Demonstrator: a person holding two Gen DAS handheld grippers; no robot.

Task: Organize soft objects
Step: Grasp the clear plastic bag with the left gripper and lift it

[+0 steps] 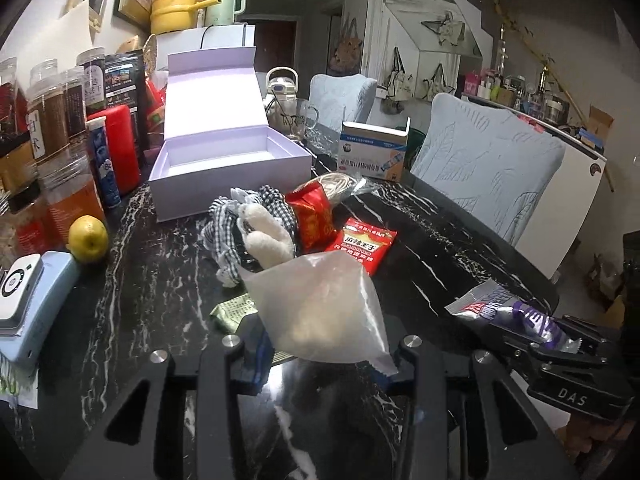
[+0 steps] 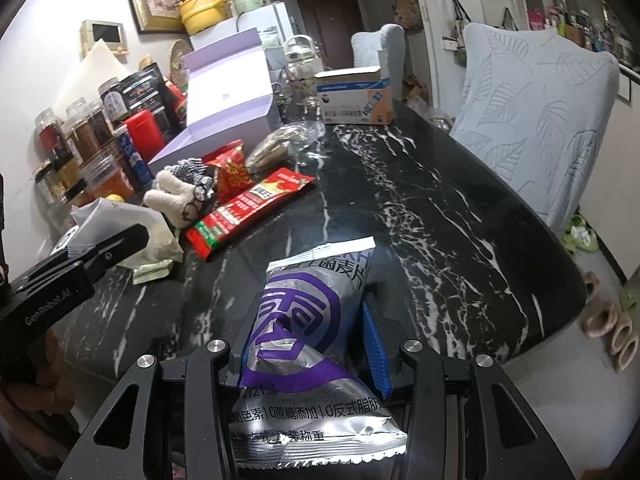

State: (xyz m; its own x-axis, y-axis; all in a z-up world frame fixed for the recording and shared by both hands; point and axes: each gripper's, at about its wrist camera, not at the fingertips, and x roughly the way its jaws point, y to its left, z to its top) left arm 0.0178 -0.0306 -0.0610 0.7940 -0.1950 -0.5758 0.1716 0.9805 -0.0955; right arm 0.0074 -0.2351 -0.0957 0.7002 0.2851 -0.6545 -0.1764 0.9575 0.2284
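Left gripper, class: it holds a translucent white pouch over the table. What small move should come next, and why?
Probably carry the translucent white pouch forward to the open white box and hold it above the cavity. The left gripper is shut on the pouch, the box looks empty, and the right gripper is already occupied with the silver-purple packet.

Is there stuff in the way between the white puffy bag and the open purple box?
Yes. The white bag, held in the left gripper, has a pile before the box: checked cloth, fuzzy white toy and red packets. Lifting over them looks possible.
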